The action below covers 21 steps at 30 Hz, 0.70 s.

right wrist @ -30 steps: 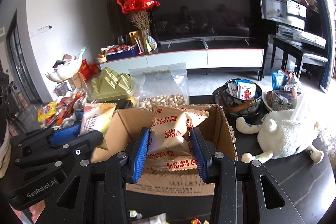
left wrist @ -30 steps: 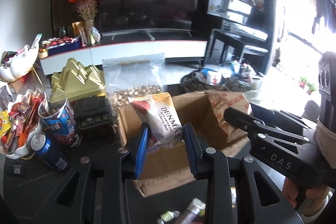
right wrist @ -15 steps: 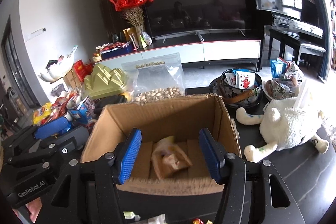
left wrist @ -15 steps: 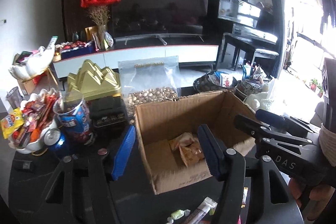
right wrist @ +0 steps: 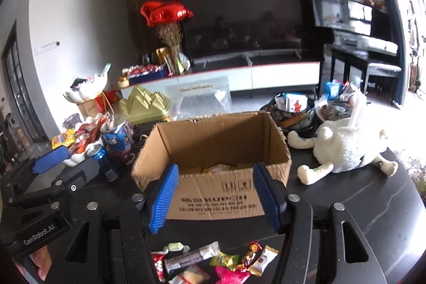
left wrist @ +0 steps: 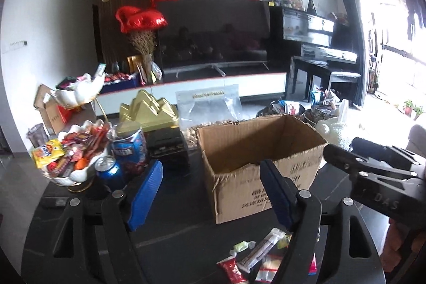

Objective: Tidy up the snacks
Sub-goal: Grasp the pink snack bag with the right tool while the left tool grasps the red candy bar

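The left gripper [left wrist: 213,193] hangs low in the left wrist view with its blue pads spread wide and nothing between them; the cardboard box [left wrist: 262,148] sits just beyond, centre frame on the dark worktop [left wrist: 175,220], its flaps up and its mouth open. The right gripper [right wrist: 215,193] is likewise parted and empty, its pads framing the near wall of the box in the right wrist view; inside the box, low against that near wall, a few pale snack packets [right wrist: 221,167] show (blurred, so their labels cannot be read).

Loose sweets and wrappers [right wrist: 213,261] lie on the worktop at the bottom centre of the right wrist view, below the gripper and in front of the box; the same scatter shows at the bottom of the left wrist view.

To the left of the box stands a blue snack tub [left wrist: 129,148] with a blue can [left wrist: 109,171] just in front of it; further left, a white shell-shaped bowl [left wrist: 80,172] is heaped with bright packets. Behind the box, upper centre, a clear bag of nuts [left wrist: 210,108] stands beside a gold peaked box [left wrist: 149,111]. At the right of the right wrist view a white plush toy [right wrist: 343,148] lies on the worktop, near the box but not touching it; a dark bowl of packets [right wrist: 293,111] sits behind it.
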### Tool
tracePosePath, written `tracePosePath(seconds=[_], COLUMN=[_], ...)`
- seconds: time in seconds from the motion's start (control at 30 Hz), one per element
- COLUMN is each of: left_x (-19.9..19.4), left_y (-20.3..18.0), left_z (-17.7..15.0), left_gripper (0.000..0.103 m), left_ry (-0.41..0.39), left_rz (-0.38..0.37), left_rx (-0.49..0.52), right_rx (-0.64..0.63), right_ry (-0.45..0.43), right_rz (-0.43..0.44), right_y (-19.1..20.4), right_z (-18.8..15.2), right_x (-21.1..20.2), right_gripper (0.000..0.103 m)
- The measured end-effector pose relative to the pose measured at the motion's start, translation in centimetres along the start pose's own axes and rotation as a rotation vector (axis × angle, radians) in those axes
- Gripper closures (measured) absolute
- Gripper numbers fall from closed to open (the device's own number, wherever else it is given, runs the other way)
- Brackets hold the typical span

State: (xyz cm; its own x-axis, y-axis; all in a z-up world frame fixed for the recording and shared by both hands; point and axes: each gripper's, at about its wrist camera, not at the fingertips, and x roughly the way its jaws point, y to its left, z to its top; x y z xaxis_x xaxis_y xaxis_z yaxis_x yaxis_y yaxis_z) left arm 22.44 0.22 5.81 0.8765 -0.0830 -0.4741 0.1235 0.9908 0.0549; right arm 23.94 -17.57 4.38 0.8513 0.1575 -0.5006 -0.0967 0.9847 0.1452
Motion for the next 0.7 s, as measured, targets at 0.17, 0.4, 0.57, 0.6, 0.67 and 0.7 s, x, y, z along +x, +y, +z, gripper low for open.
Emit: tracePosePath(seconds=[0.17,0.4,0.57,0.6,0.67,0.7], left_x=[-1.4,-2.3,-1.8,-1.6,-1.3,-1.2], left_y=[0.0,0.0,-0.1,-0.1,0.0,-0.1], left_z=[-1.5,-4.1,-6.0,-6.4,-7.1,-7.5], left_gripper=[0.027,0.027,0.027,0.027,0.027,0.027], left_ry=[0.012,0.062,0.109,0.125,0.141,0.147], left_rz=[-0.02,-0.053,-0.037,-0.041,-0.041,-0.035], left_rx=[-0.01,-0.034,-0.041,-0.046,-0.049,-0.047], right_rx=[0.011,0.048,0.061,0.059,0.064,0.069], right_ry=[-0.012,0.058,0.103,0.11,0.126,0.137], right_rz=[0.006,0.039,0.033,0.025,0.011,0.003], right_y=[0.5,0.4,0.3,0.3,0.1,0.0], right_z=[-1.3,-4.0,-6.2,-6.5,-7.3,-7.7], right_x=[-1.8,-2.0,-1.5,-1.4,-1.1,-0.9], right_gripper=[0.036,0.036,0.036,0.036,0.036,0.036])
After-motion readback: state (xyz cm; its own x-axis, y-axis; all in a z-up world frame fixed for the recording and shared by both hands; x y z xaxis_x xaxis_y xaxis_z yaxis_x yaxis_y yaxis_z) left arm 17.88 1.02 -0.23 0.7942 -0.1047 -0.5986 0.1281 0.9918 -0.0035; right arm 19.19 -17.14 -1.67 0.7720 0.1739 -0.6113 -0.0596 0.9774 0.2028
